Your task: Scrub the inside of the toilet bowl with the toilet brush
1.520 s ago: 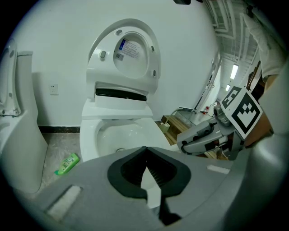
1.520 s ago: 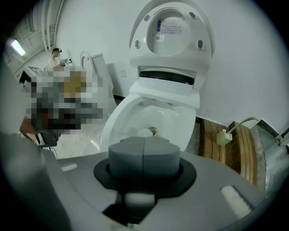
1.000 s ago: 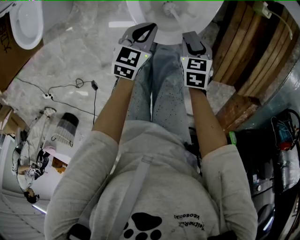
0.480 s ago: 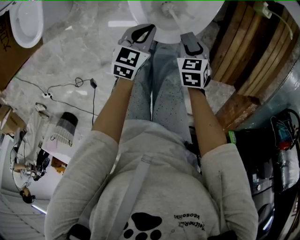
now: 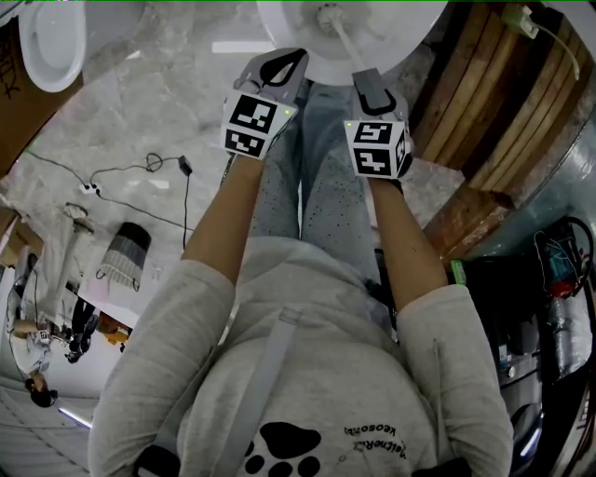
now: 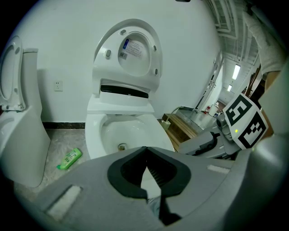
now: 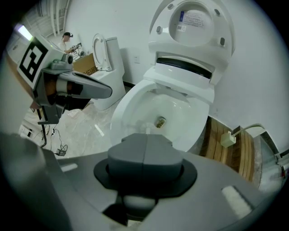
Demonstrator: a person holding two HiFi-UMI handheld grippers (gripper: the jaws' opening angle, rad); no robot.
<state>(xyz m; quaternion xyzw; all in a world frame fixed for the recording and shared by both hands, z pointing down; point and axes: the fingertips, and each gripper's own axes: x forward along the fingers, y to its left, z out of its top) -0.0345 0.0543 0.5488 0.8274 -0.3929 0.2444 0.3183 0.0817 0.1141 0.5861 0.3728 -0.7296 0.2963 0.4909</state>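
Two toilets: the toilet bowl (image 5: pixel 410 23) ahead, a second toilet (image 5: pixel 47 42) well left of it. One toilet brush (image 5: pixel 343 42), head inside the bowl, clamped in the right tool (image 5: pixel 365 79). Left tool (image 5: pixel 282 63): jaws together, empty. The right tool has shifted toward the left tool since earlier.

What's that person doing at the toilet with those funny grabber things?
A person stands over an open toilet bowl with a gripper in each hand. The right gripper is shut on the handle of a white toilet brush, and the brush end reaches down into the bowl. The left gripper is shut with nothing in it and hangs near the bowl's front rim.
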